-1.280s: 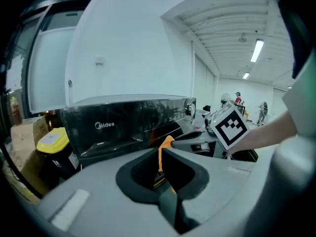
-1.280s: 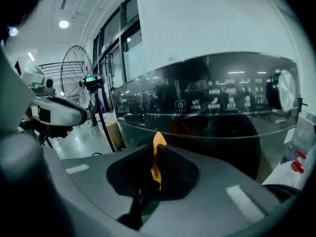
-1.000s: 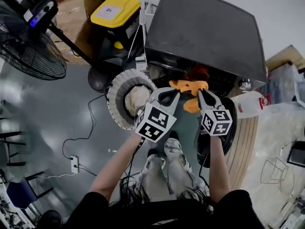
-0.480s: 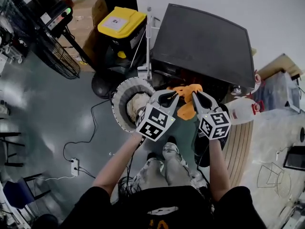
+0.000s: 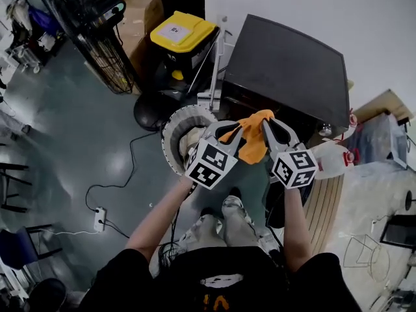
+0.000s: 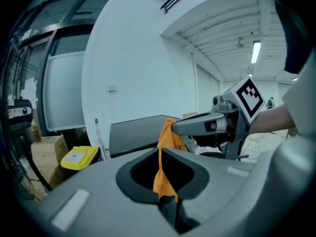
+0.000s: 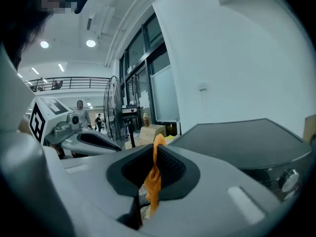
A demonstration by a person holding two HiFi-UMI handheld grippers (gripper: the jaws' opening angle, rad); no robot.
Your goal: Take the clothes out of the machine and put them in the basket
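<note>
Both grippers have come up since a second ago. The orange garment (image 5: 252,142) then hung low at the washing machine's dark door opening; it now hangs higher, against the front edge of the machine's top.

Nearest us, our forearms reach forward over our shoes (image 5: 235,208) on the grey floor (image 5: 78,148), where a power strip (image 5: 99,218) lies off to the left.

Our left gripper (image 5: 233,130) has its jaws pressed together on one part of the garment. In its own view, orange cloth (image 6: 165,179) runs down through the closed jaws. Our right gripper (image 5: 266,127) pinches another part in the same way, with a fold of the cloth (image 7: 152,181) caught between its shut jaws. The two grippers point forward side by side and close together. The garment drapes between and below their tips, held clear of the floor.

Just left of the left gripper stands the round white laundry basket (image 5: 170,127), near the machine's front left corner, with something pale inside it. The garment hangs beside the basket's right rim, not over its opening.

Beyond the grippers is the dark washing machine (image 5: 286,70), and a white jug (image 5: 328,160) sits by its front right corner. Farther off, past the machine's left edge, a yellow-lidded bin (image 5: 182,32) stands with a caged fan (image 5: 107,57) to its left.
</note>
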